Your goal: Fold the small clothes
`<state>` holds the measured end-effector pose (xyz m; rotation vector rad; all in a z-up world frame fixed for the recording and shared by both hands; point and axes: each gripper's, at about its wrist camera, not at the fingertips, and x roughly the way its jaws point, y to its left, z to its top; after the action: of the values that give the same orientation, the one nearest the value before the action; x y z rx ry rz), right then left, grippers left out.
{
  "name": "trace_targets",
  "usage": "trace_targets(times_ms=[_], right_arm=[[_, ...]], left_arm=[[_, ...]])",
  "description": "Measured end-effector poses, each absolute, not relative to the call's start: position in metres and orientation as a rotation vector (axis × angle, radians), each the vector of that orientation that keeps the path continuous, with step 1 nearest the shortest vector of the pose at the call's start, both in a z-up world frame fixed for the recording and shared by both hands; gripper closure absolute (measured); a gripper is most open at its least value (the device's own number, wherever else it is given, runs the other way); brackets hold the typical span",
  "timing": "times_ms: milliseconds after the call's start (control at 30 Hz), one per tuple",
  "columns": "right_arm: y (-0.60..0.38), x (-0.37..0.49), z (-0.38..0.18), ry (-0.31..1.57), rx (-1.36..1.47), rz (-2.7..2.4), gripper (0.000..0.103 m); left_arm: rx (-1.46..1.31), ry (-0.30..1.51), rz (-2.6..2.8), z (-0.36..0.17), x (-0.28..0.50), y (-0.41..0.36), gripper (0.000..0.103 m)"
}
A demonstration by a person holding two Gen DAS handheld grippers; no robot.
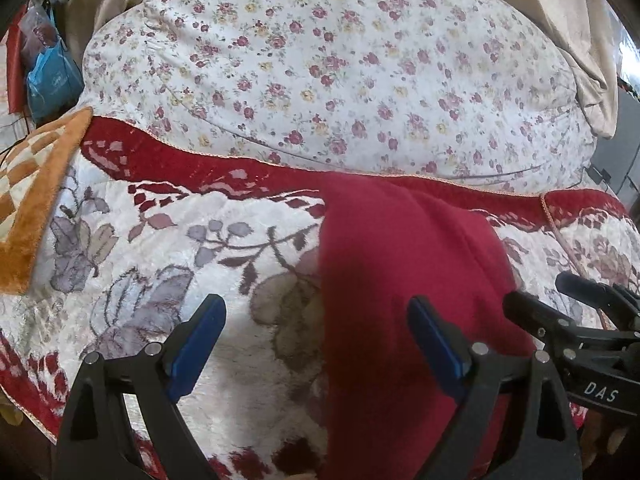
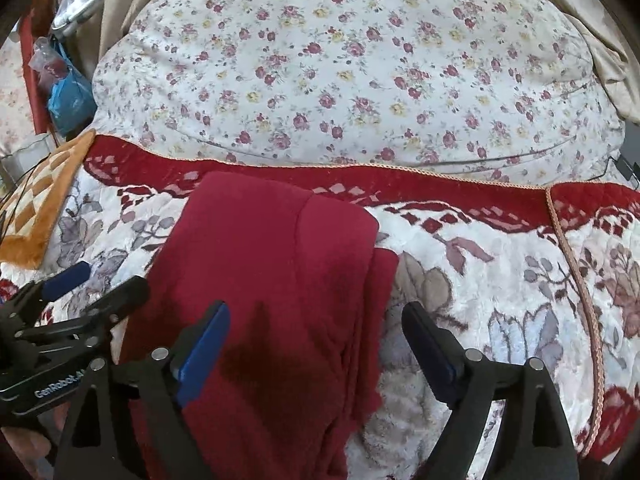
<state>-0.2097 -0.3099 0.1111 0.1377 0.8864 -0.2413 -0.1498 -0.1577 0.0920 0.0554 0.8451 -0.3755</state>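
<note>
Both grippers, left gripper [image 1: 316, 336] and right gripper [image 2: 316, 340], gape empty over the folded dark-red knit garment [image 2: 272, 264]; its loose right-hand layers could slip apart.

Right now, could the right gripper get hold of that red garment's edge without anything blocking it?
Probably yes. The right gripper stands open over the red garment, its layered edge lying between the fingers; nothing covers it. The left gripper sits off to the side.

A home bedroom: a flowered quilt [image 1: 320, 60] (rose print) on a plush floral blanket [image 1: 160, 240], curtains [image 2: 116, 8] behind
</note>
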Motion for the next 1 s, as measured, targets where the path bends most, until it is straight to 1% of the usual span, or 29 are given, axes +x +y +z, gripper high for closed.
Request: trace_targets(times_ms=[233,1000], right_arm=[[-0.312,-0.209,0.11,0.889,0.146,-0.243,0.01],[-0.304,-0.208,0.098,0.907,0.205,-0.25,0.009]], left_arm=[[0.044,0.833,-0.359,0.094,-0.149,-0.154,0.012],[0.043,0.839,-0.345,0.093,-0.148,-0.154,0.012]])
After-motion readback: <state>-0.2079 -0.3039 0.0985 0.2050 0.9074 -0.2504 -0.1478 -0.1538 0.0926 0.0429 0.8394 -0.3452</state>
